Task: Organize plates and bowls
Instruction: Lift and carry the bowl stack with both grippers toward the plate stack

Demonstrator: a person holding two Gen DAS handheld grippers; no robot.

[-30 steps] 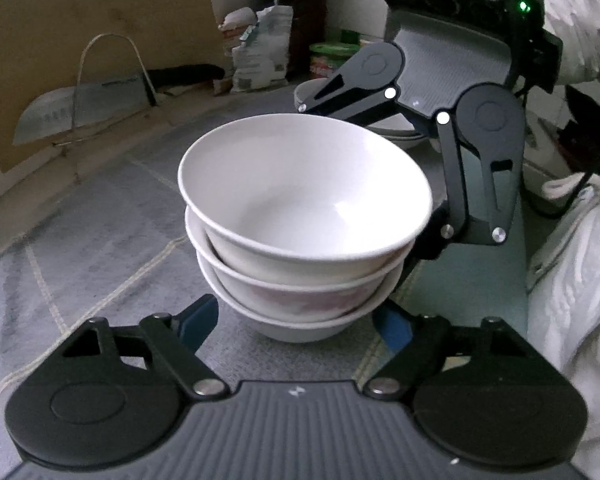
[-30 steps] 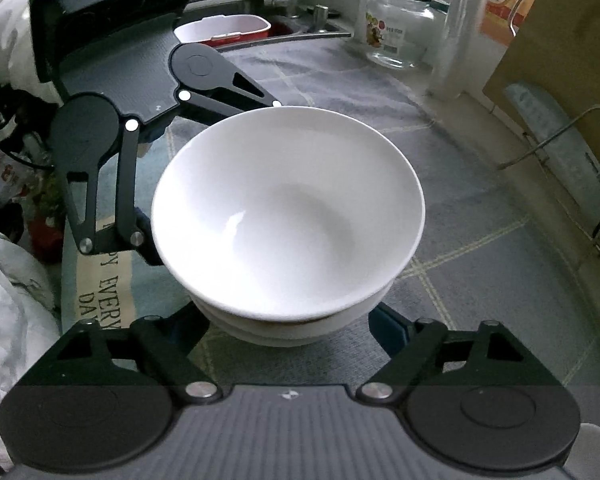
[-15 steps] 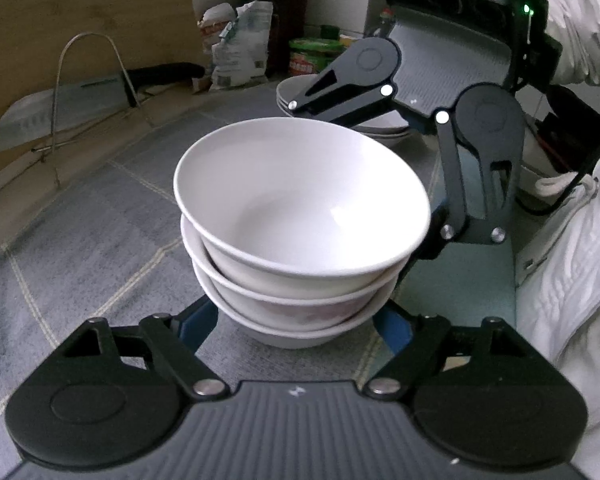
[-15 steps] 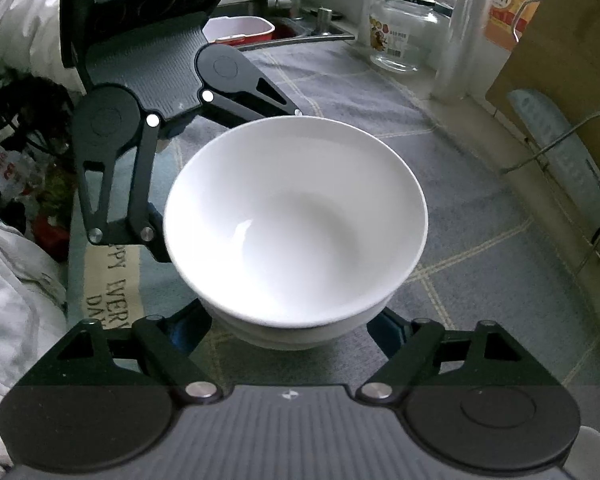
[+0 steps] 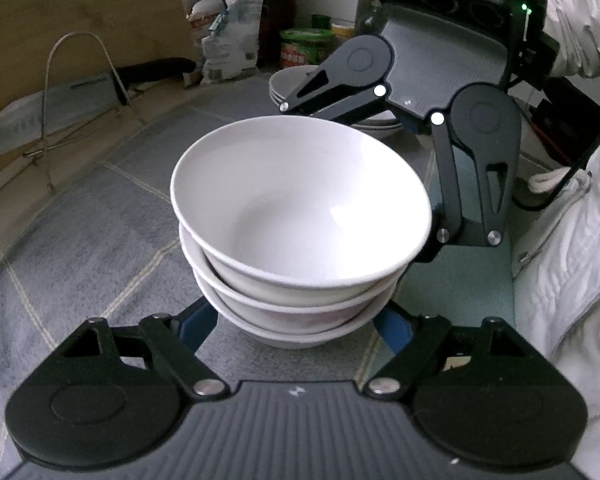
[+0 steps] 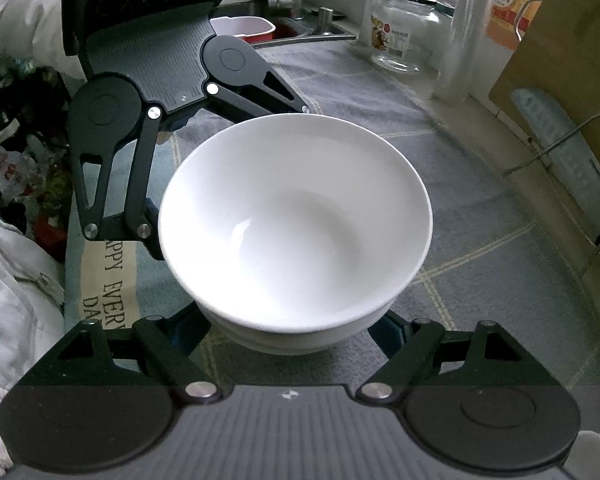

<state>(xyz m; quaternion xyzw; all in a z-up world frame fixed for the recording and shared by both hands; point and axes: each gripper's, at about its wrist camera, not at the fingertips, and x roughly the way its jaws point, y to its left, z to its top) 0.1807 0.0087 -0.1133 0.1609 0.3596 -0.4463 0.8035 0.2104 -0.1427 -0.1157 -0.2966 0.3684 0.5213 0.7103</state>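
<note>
On the table, both tongs are angling steeply downward from opposite sides, left tongs and right tongs partly spread, each cradling the stack of bowls.

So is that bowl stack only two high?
No, the left wrist view shows three white bowls nested together on the grey cloth.

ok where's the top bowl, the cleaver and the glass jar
top bowl (image 5: 300,204), left wrist view, on its inner wall
cleaver (image 5: 48,116), left wrist view, on the flat of the blade in the wire rack
glass jar (image 6: 406,34), right wrist view, on its clear side below the lid
</note>
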